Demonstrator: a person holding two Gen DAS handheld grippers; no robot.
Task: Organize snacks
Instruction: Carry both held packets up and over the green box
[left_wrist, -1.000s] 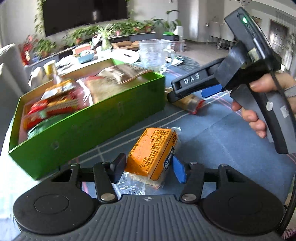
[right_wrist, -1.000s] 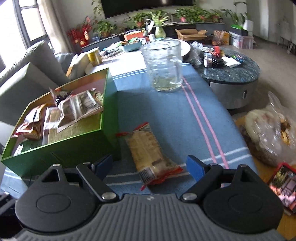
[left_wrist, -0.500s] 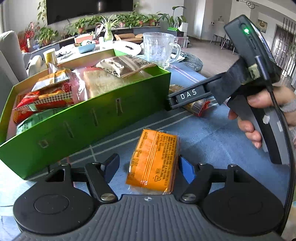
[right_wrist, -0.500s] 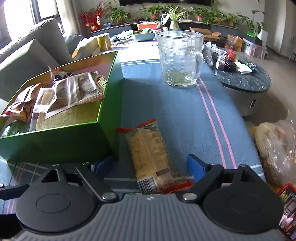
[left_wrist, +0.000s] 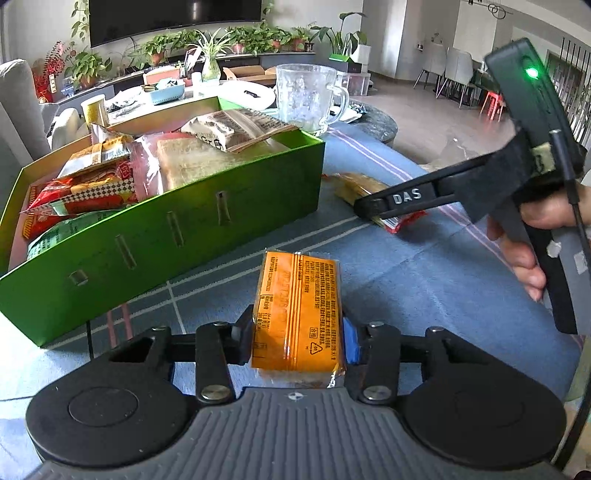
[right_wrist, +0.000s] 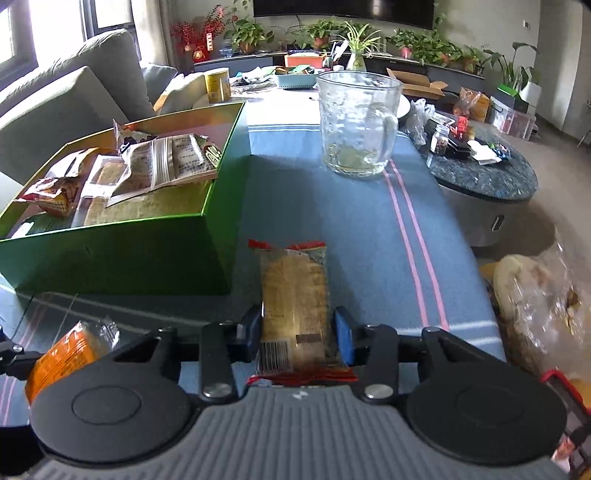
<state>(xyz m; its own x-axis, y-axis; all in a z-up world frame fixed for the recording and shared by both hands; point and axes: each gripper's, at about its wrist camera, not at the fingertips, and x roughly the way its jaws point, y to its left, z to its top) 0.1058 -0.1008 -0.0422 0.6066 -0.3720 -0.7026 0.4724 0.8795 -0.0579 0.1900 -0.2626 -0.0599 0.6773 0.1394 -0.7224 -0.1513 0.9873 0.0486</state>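
Both grippers tilt down over the blue tablecloth. The left gripper has just closed onto the orange snack packet near the green box — earlier its jaws stood clear. The right gripper straddles the red-edged cracker packet, pads seemingly touching; only the right view shows the barcode.

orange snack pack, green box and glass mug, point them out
orange snack pack (left_wrist: 297, 310), left wrist view, middle of its printed face
green box (left_wrist: 192, 236), left wrist view, near side wall
glass mug (right_wrist: 356, 125), right wrist view, its body
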